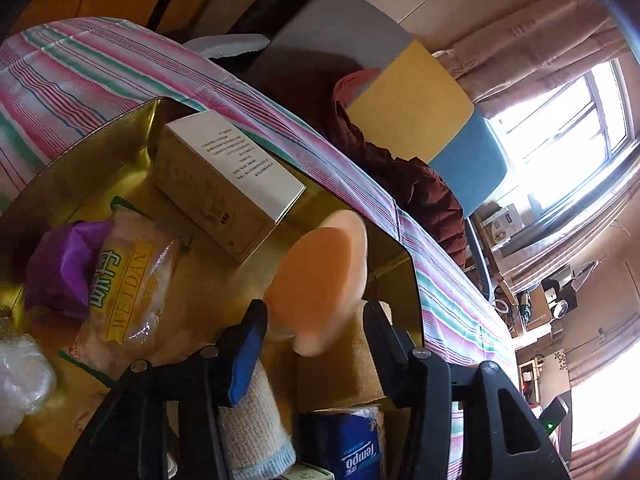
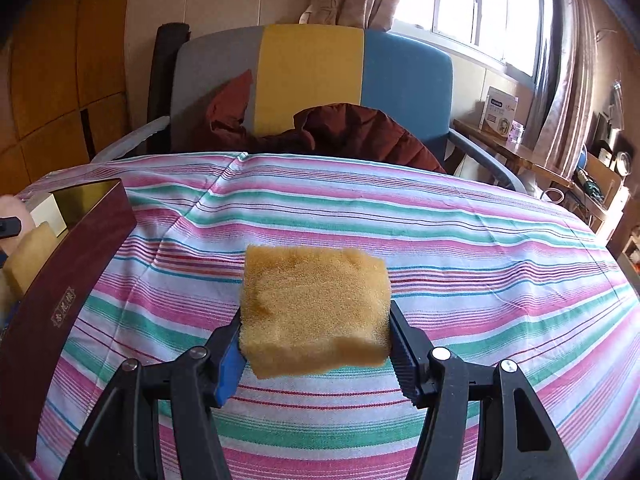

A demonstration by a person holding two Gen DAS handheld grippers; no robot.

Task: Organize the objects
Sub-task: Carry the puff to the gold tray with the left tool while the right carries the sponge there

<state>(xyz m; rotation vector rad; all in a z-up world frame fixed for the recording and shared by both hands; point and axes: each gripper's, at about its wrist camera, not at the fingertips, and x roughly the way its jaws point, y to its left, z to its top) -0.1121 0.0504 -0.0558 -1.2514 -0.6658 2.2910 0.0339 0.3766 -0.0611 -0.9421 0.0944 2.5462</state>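
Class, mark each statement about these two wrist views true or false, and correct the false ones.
1. The right gripper is shut on a yellow sponge. True.
2. The sponge rests flat on the striped tablecloth. False: it is held up between the fingers, above the cloth.
3. A white carton with printed text lies inside the gold-lined box. True.
4. The left gripper holds a blue tissue pack. False: a peach-coloured oval pad sits between its fingers; the Tempo tissue pack lies below in the box.
5. The chair behind the table is bare. False: a dark red jacket lies on it.
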